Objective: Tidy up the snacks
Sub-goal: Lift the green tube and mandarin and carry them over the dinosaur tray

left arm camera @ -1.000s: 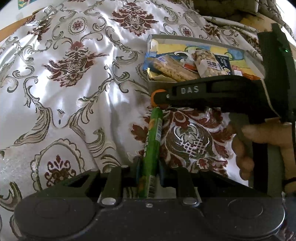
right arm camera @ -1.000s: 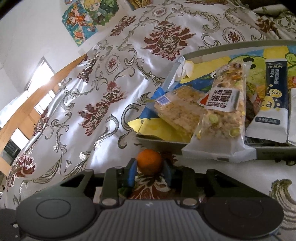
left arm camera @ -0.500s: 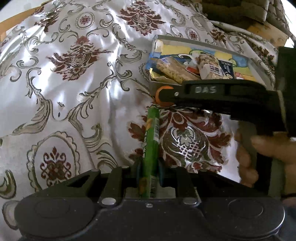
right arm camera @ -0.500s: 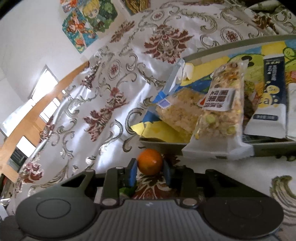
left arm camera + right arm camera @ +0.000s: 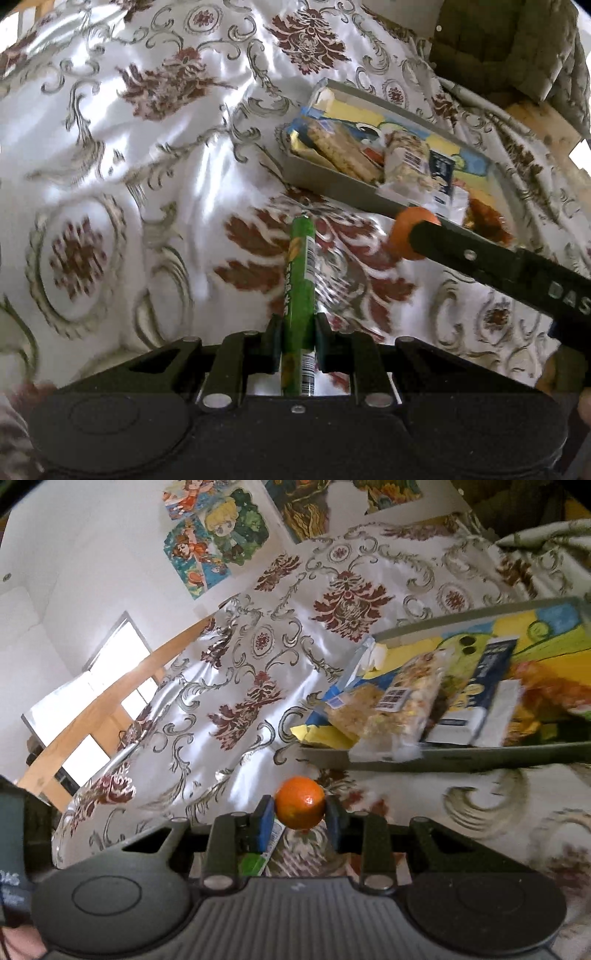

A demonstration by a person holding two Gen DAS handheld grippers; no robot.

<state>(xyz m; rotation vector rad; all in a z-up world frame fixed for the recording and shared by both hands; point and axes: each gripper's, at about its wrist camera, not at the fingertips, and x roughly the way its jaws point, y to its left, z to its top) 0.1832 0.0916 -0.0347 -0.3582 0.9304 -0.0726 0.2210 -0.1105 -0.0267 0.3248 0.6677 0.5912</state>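
between the left gripper (image 5: pixel 297 332) pads: green stick (image 5: pixel 298 280), clenched at its near end, long axis pointing ahead toward the tray (image 5: pixel 332 184). right gripper (image 5: pixel 299 818) grasps an orange (image 5: pixel 300 806), jaws fairly narrow; it sits nearer the tray. tray of snack bars (image 5: pixel 402 701) lies just beyond both, on patterned cloth (image 5: pixel 147 166).

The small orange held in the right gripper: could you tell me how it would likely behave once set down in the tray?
The orange looks round and smooth, so it would probably roll. The tray is crowded with wrapped bars, which may stop it. It seems firm, keeping its shape between the right gripper pads.
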